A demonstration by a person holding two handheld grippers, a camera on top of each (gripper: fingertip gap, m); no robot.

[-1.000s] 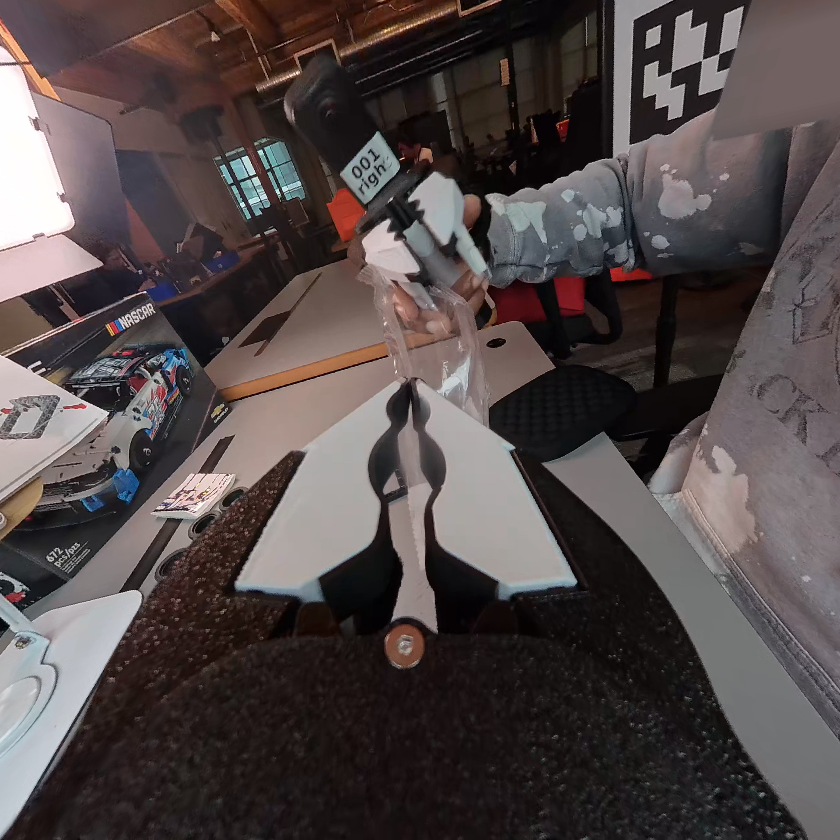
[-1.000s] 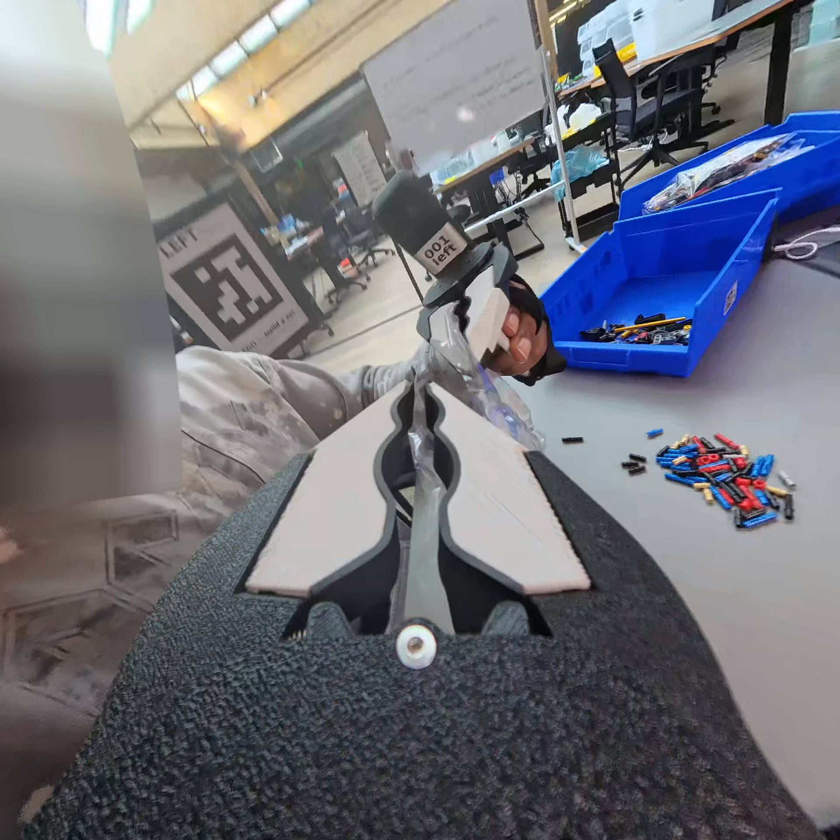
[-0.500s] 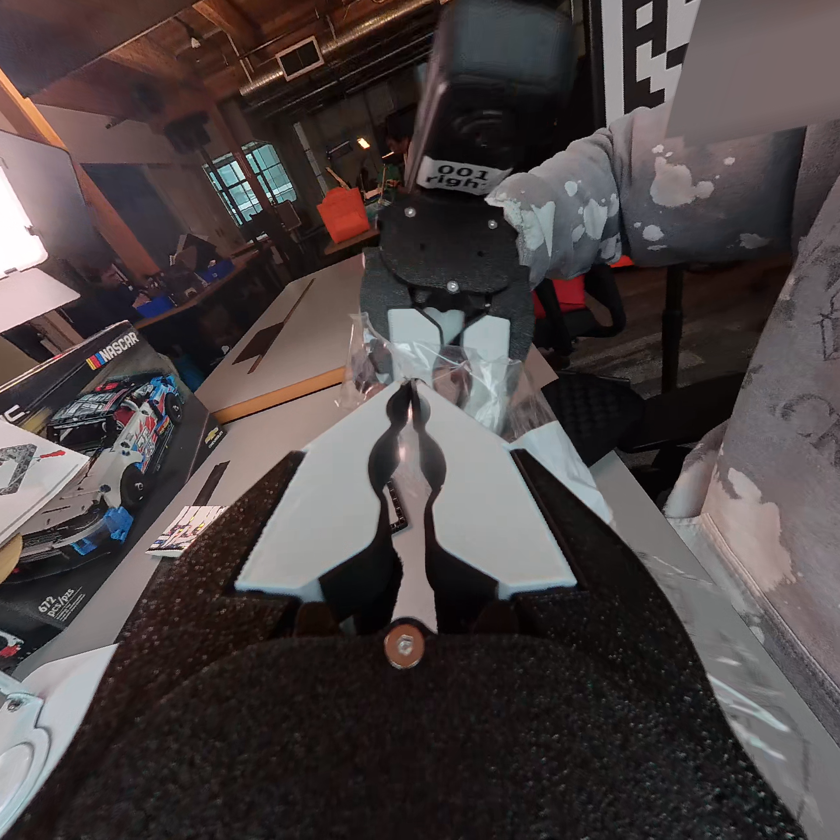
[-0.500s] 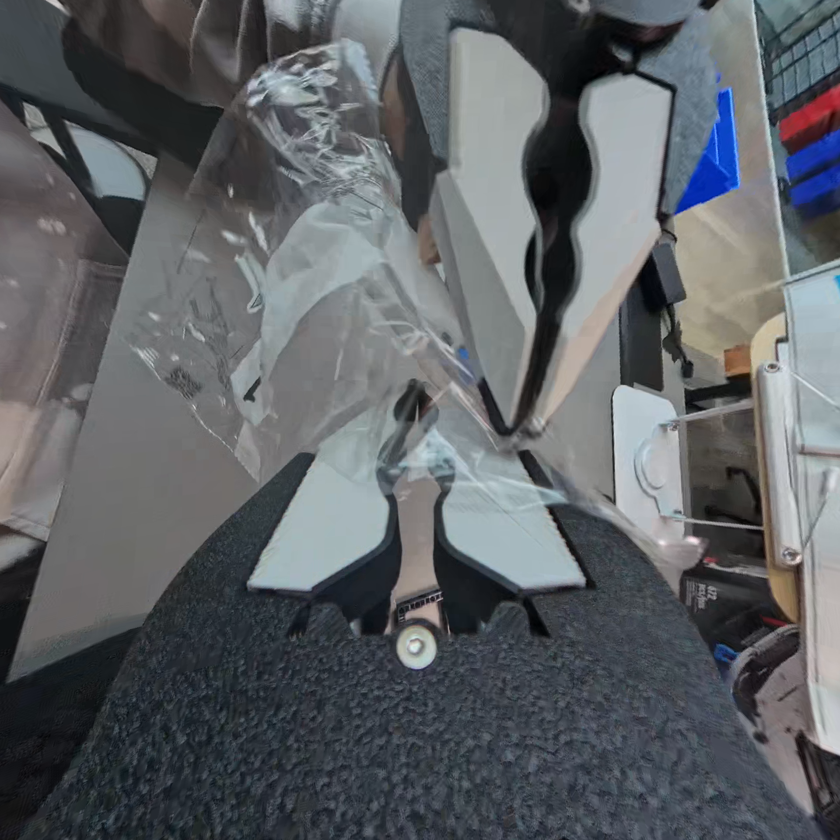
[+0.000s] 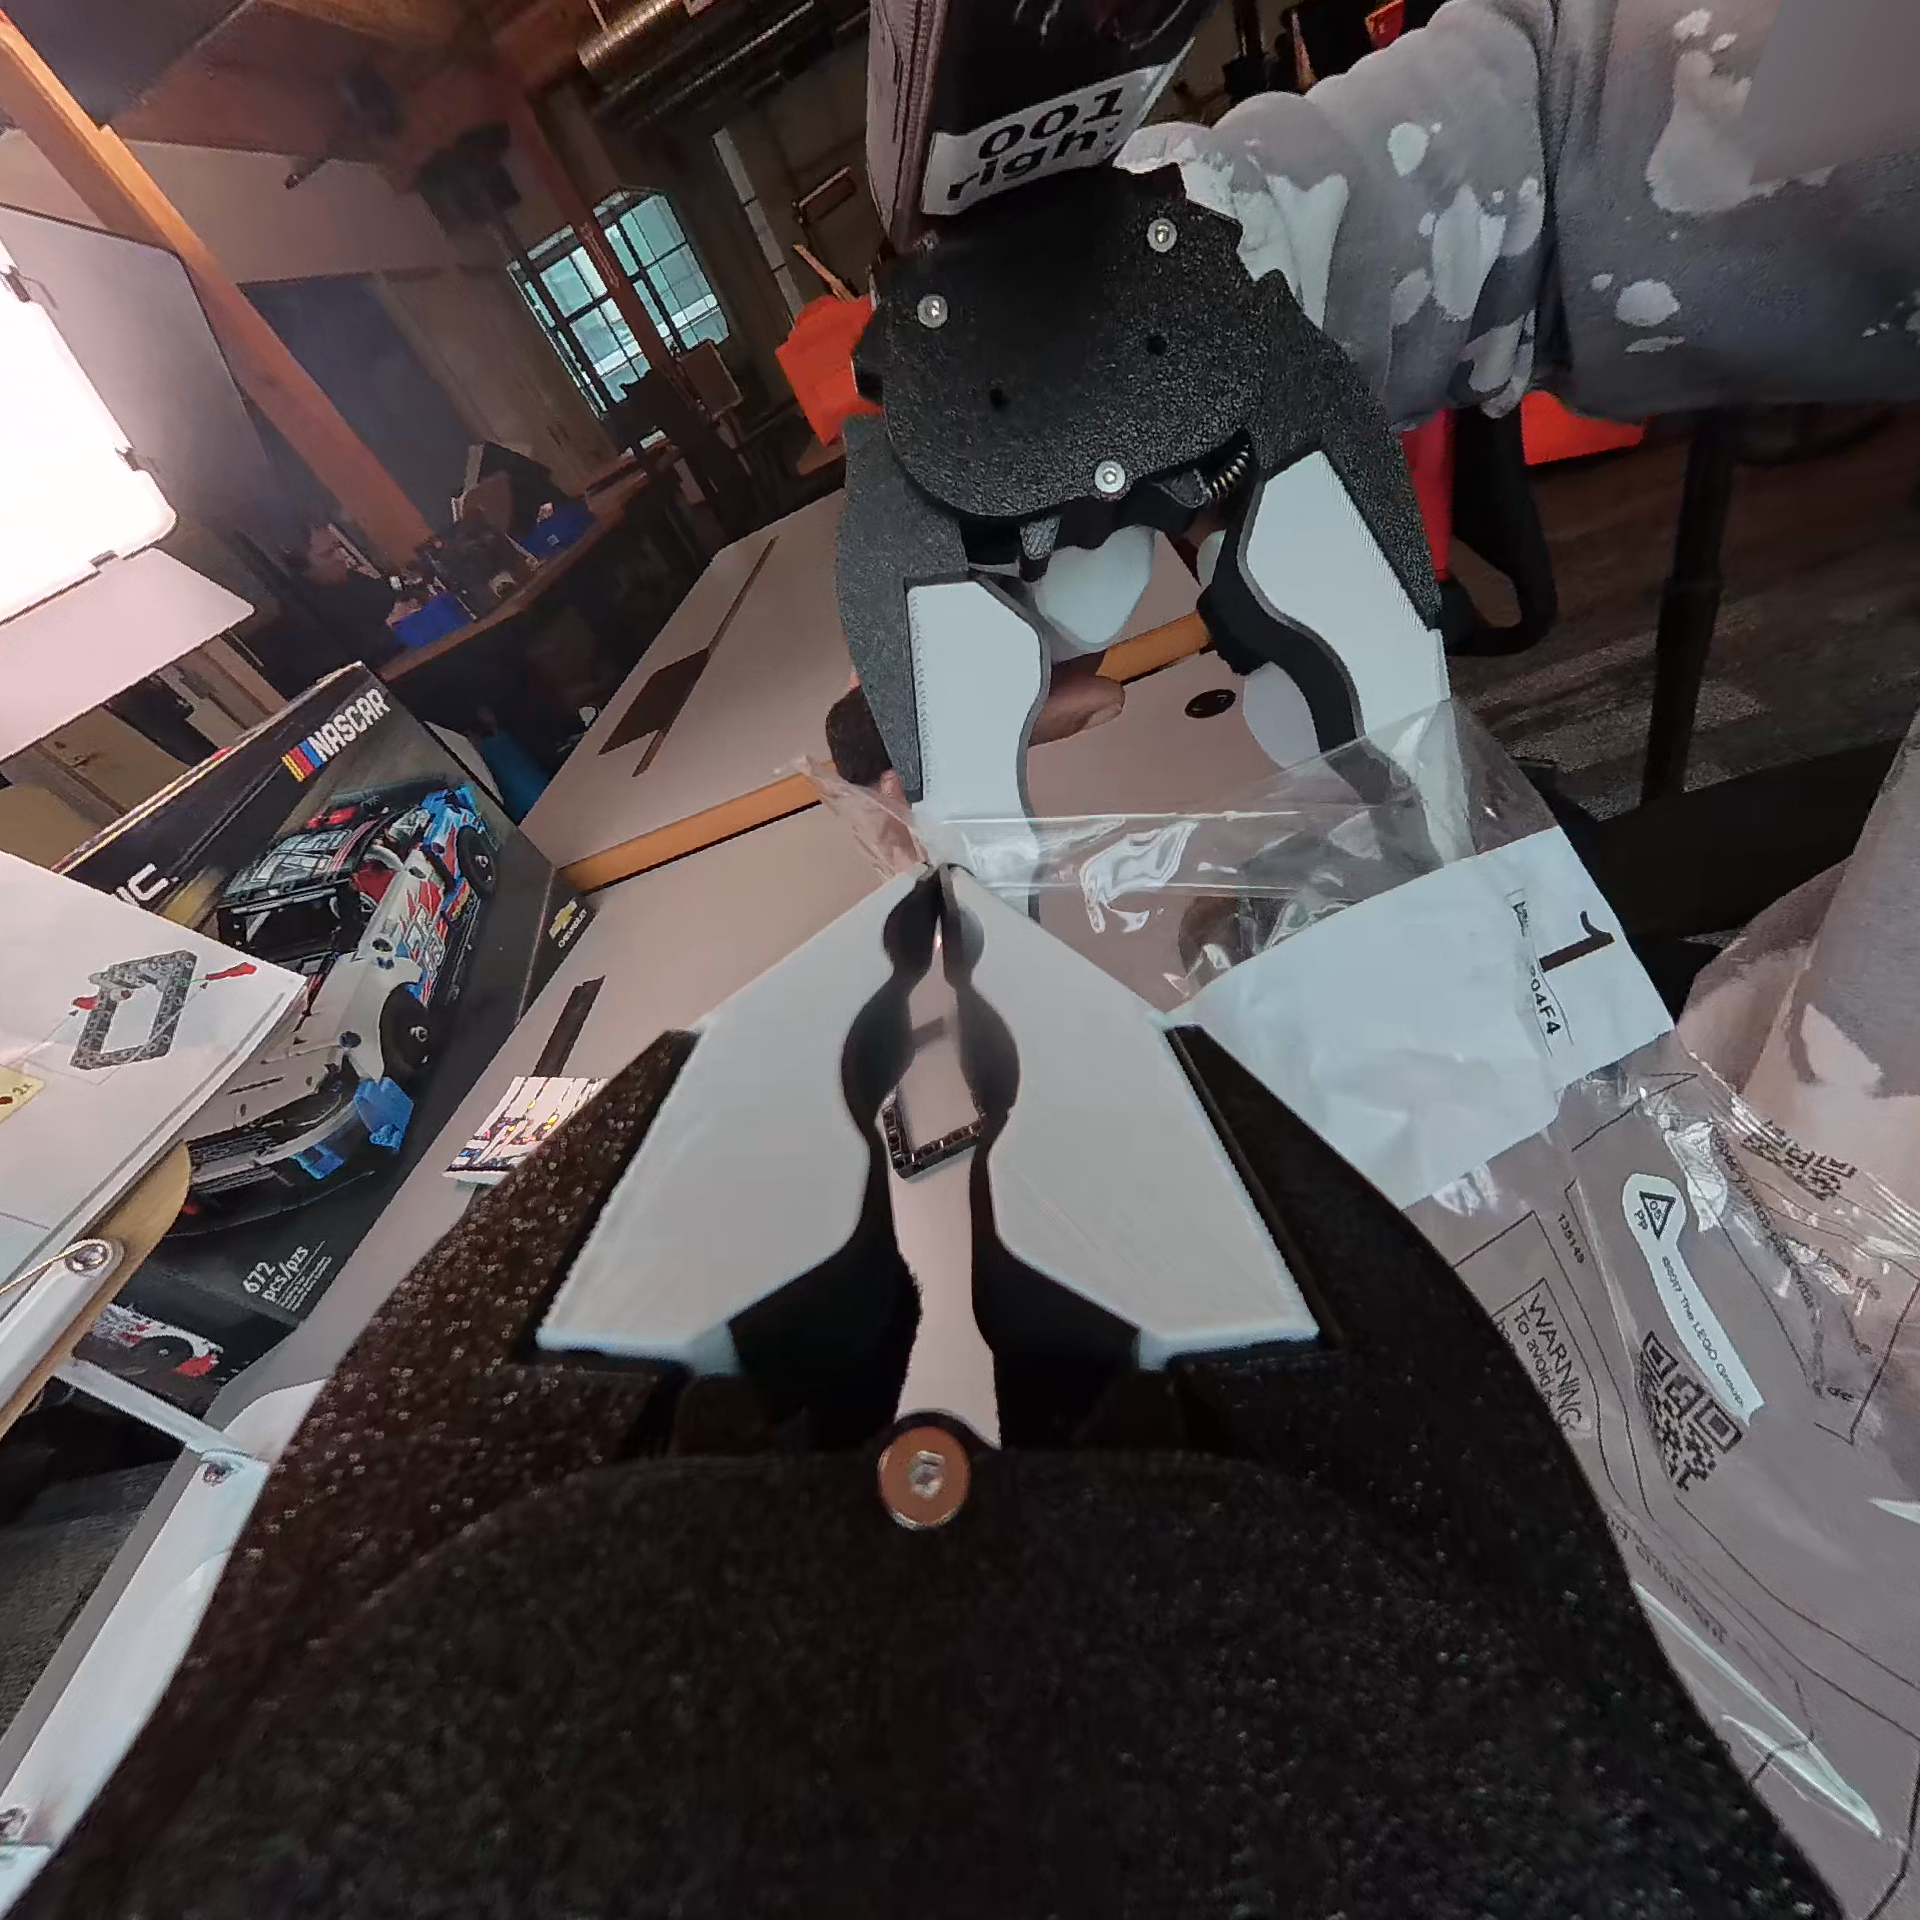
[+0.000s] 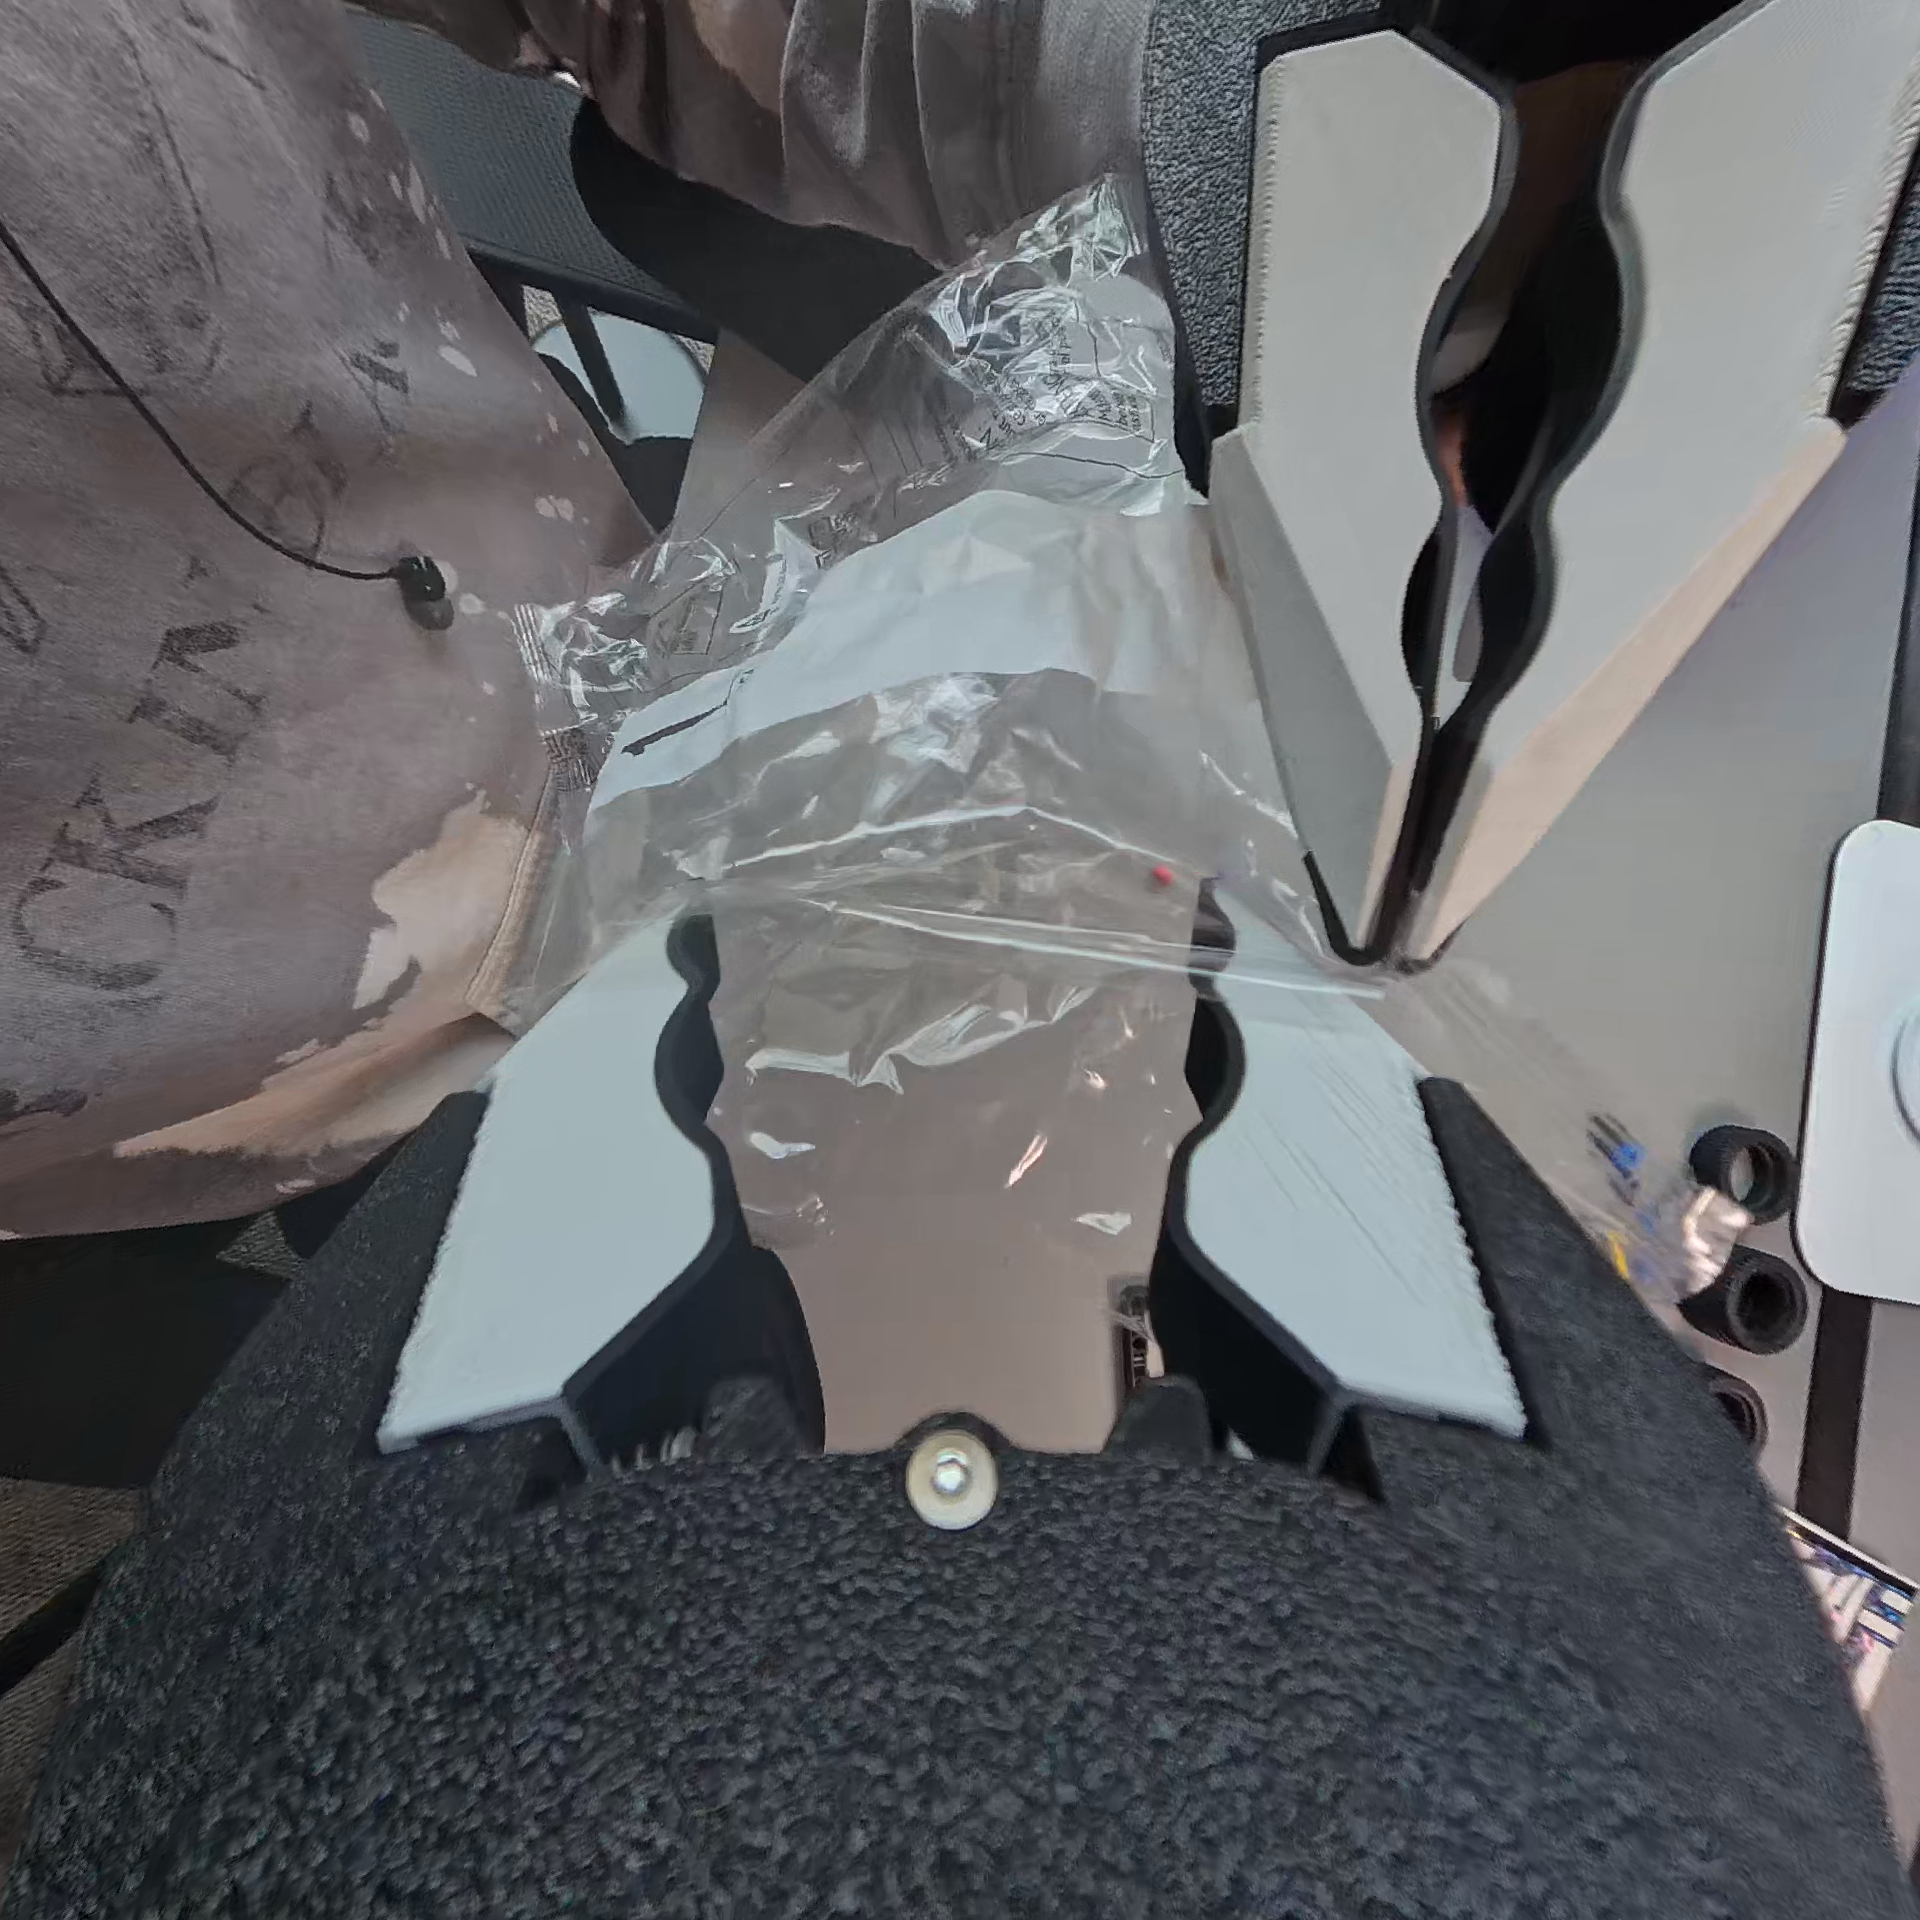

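The left gripper pinched a clear plastic bag corner above the grey table; the right gripper gaped wide, empty. A workshop with timber beams lay behind.

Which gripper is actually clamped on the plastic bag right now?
The left gripper, fingers shut on the plastic bag edge. The right gripper is spread wide open.

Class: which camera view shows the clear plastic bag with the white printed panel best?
The right wrist view: the crumpled clear plastic bag with the white printed panel fills the middle, one edge pinched by the shut left hand-held gripper. The left wrist view shows only part of it, running off the right edge, behind that gripper's white fingers.
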